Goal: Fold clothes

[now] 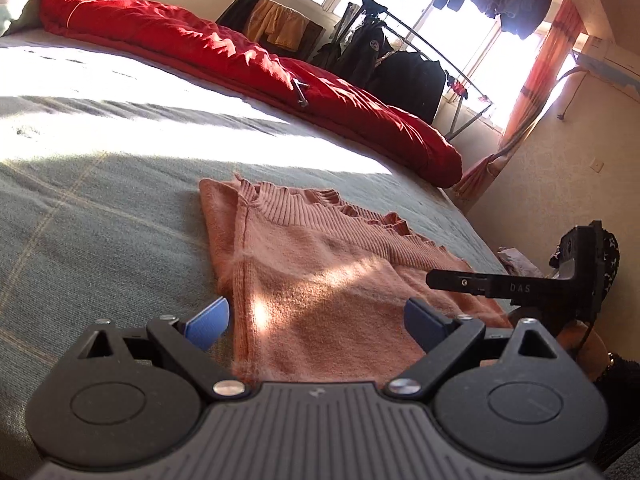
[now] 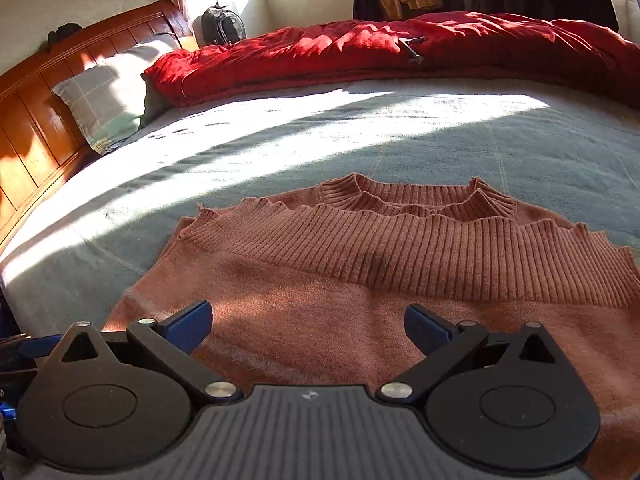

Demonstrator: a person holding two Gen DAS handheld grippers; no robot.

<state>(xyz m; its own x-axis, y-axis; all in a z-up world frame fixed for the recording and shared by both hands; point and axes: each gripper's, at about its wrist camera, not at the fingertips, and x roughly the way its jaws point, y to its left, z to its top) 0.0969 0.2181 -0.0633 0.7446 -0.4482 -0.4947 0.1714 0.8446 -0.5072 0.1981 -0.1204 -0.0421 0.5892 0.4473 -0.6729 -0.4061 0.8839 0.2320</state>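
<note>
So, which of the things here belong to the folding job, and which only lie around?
For the job:
- pink sweater, folded on the bed
- left gripper, open above the sweater
- right gripper, open above the sweater

Lying about:
- red quilt
- pillow
- backpack
- drying rack with dark clothes

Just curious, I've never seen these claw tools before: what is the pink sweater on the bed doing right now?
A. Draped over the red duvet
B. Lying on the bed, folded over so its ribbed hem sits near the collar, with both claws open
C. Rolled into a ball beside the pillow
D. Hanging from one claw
B: the pink sweater lies on the grey-green bedspread, ribbed hem just short of the collar, and the left gripper and right gripper are open and empty.
</note>
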